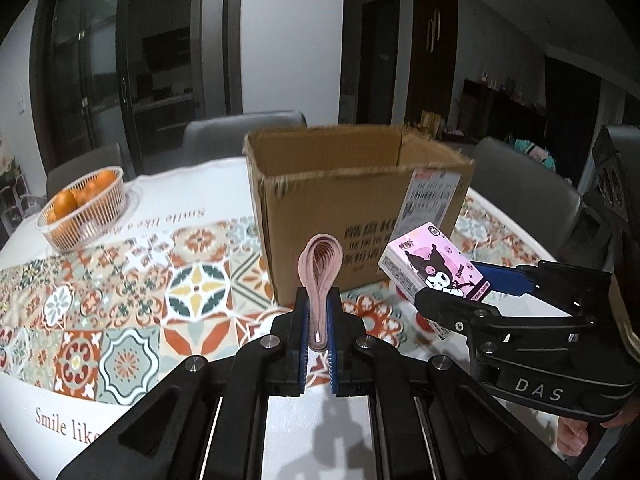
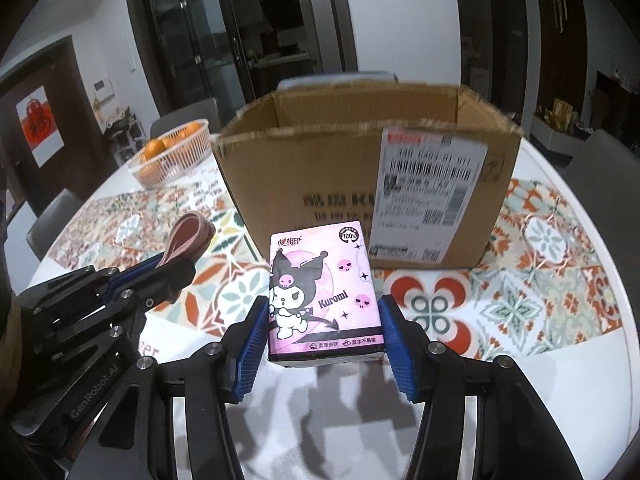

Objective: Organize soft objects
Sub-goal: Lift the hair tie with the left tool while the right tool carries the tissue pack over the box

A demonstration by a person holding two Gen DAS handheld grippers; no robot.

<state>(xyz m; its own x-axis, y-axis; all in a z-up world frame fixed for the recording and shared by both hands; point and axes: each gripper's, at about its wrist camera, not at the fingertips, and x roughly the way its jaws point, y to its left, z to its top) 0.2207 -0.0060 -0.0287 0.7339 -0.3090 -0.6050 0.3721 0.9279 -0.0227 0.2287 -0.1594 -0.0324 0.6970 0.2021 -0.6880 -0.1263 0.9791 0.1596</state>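
Note:
My left gripper (image 1: 319, 320) is shut on a folded pink cloth band (image 1: 321, 272), held upright above the table in front of the open cardboard box (image 1: 352, 208). It also shows in the right wrist view, the left gripper (image 2: 176, 268) with the band (image 2: 188, 238) at left. My right gripper (image 2: 323, 320) is shut on a pink Kuromi tissue pack (image 2: 322, 296), held above the table before the box (image 2: 360, 184). In the left wrist view the right gripper (image 1: 460, 296) and the pack (image 1: 436, 268) are at right.
A wire basket of oranges (image 1: 82, 208) stands at the far left of the table, also in the right wrist view (image 2: 172, 152). A patterned tablecloth (image 1: 120, 300) covers the round table. Grey chairs (image 1: 520, 184) stand around it.

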